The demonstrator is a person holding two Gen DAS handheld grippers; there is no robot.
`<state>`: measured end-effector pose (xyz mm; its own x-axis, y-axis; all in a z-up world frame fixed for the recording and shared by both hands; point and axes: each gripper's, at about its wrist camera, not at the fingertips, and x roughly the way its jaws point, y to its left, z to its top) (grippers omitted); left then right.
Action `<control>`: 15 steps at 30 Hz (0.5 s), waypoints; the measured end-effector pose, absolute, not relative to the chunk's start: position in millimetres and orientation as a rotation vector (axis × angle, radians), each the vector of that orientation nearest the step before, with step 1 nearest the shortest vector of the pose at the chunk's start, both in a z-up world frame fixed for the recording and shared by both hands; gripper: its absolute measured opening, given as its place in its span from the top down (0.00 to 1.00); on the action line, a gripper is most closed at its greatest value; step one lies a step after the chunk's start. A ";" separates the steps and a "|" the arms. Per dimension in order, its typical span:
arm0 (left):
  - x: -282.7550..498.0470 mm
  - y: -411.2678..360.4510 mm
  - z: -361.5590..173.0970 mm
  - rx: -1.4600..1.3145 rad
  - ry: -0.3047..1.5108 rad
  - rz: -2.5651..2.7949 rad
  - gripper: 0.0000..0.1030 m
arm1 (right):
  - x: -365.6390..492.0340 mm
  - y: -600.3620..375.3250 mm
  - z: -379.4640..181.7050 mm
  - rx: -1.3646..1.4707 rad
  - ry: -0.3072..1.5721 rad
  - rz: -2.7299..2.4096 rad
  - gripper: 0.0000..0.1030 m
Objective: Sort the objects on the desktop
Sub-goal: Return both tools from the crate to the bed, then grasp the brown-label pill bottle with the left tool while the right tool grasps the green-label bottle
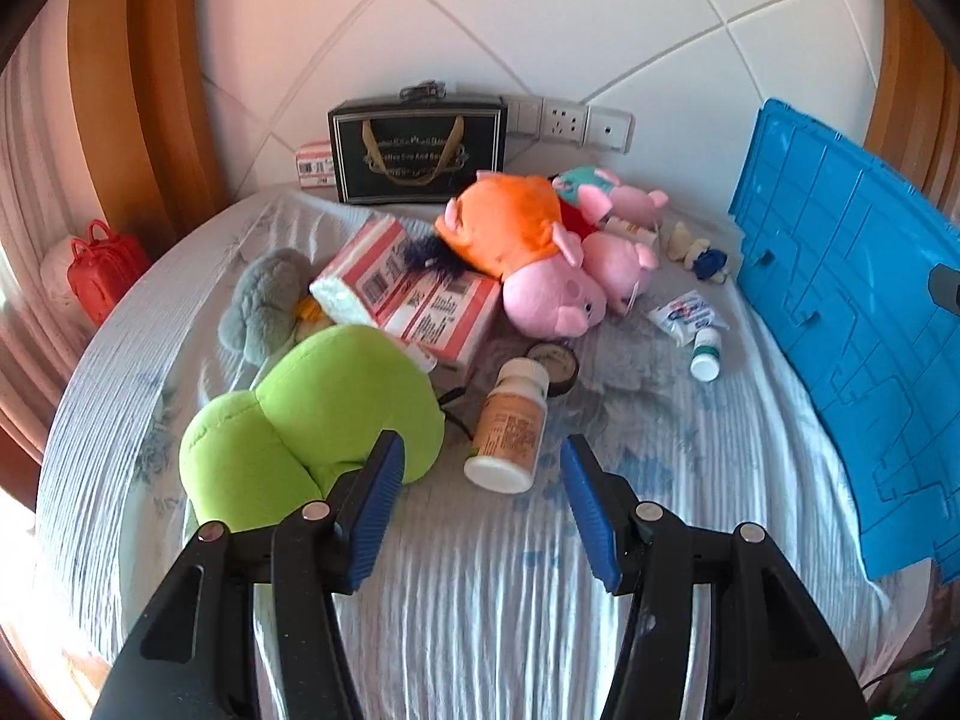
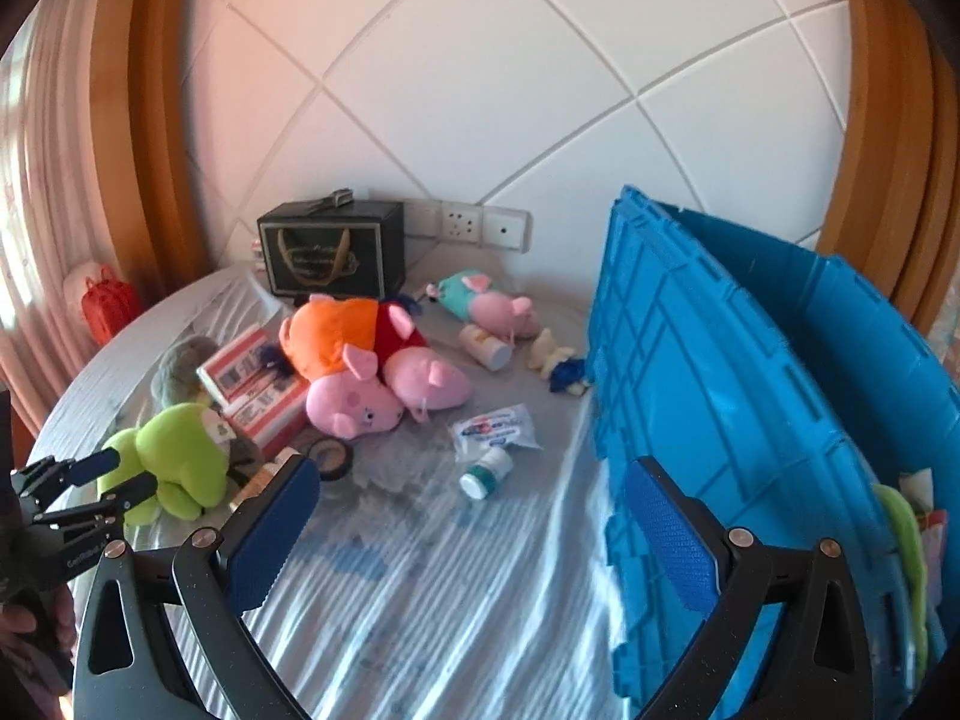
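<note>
Two grippers: both empty, jaws spread wide.
Left gripper (image 1: 480, 474): hovers over the cloth, aimed at the large pill bottle (image 1: 509, 426), which lies on its side with its base toward the camera, just in front of the fingertips. Left pad (image 1: 384, 480) overlaps the green plush (image 1: 312, 414) in this view; contact cannot be told.
Right gripper (image 2: 468, 516): hangs just beside the blue crate (image 2: 750, 396), at its near wall, holding nothing.
Landmark: blue crate, at the right edge of the cloth-covered table (image 1: 468, 600). A few items already show inside it in the right wrist view.
Near the crate: small white bottle (image 1: 705, 354), a sachet (image 1: 687, 312) beside it, a small blue-and-cream toy (image 1: 702, 255) at the crate's far corner.
Farther from the crate: two pink pig plushes (image 1: 558, 294), one in orange; a third pig (image 1: 606, 195) behind them; red-and-white tissue packs (image 1: 414, 294); a grey plush (image 1: 264, 300); a dark round tin (image 1: 555, 363) touching the large bottle's cap end.
Farthest from the crate: green plush and, at the wall, a black gift bag (image 1: 417, 147).
Step (judged): sorting partly done; left side lining up on the large bottle.
Next move (judged): lower the jaws across the bottle's width, avoiding the green plush, close, then carry it to the crate.
Risk (judged): a round bottle may roll on the rumpled cloth.
</note>
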<state>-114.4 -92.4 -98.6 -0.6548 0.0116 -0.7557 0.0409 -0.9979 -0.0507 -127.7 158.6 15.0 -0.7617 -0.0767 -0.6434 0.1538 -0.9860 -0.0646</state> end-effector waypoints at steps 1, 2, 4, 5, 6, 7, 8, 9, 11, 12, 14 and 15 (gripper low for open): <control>-119.3 -92.0 -107.3 1.335 0.097 -2.827 0.48 | -133.6 157.6 7.6 1.054 0.175 -2.817 0.00; -123.7 -91.2 -114.6 1.367 0.101 -2.819 0.48 | -139.9 155.3 -0.8 1.079 0.179 -2.799 0.00; -134.4 -87.6 -128.4 1.429 0.095 -2.800 0.48 | -154.1 151.3 -21.7 1.156 0.199 -2.757 0.00; -141.1 -84.9 -135.4 1.456 0.090 -2.797 0.48 | -159.9 150.5 -31.4 1.188 0.205 -2.738 0.00; -146.6 -83.1 -141.0 1.480 0.080 -2.792 0.48 | -166.8 150.0 -43.2 1.223 0.209 -2.716 0.00; -153.2 -79.7 -146.8 1.506 0.064 -2.786 0.48 | -172.7 150.6 -52.4 1.257 0.210 -2.702 0.00; -158.7 -76.5 -151.7 1.529 0.053 -2.786 0.48 | -180.3 151.6 -65.4 1.304 0.208 -2.686 0.00; -166.1 -73.3 -158.0 1.559 0.041 -2.781 0.48 | -186.9 153.2 -75.6 1.336 0.201 -2.675 0.00; -180.7 -67.6 -170.3 1.615 0.017 -2.771 0.48 | -199.9 157.2 -94.5 1.404 0.183 -2.660 0.00; -189.5 -65.6 -177.4 1.644 0.013 -2.763 0.48 | -208.3 159.8 -106.4 1.454 0.168 -2.651 0.00; -205.4 -63.3 -190.8 1.696 0.002 -2.730 0.48 | -225.5 165.2 -128.5 1.539 0.121 -2.618 0.00; -213.4 -62.6 -197.8 1.720 0.001 -2.713 0.48 | -236.3 168.3 -140.9 1.586 0.090 -2.597 0.00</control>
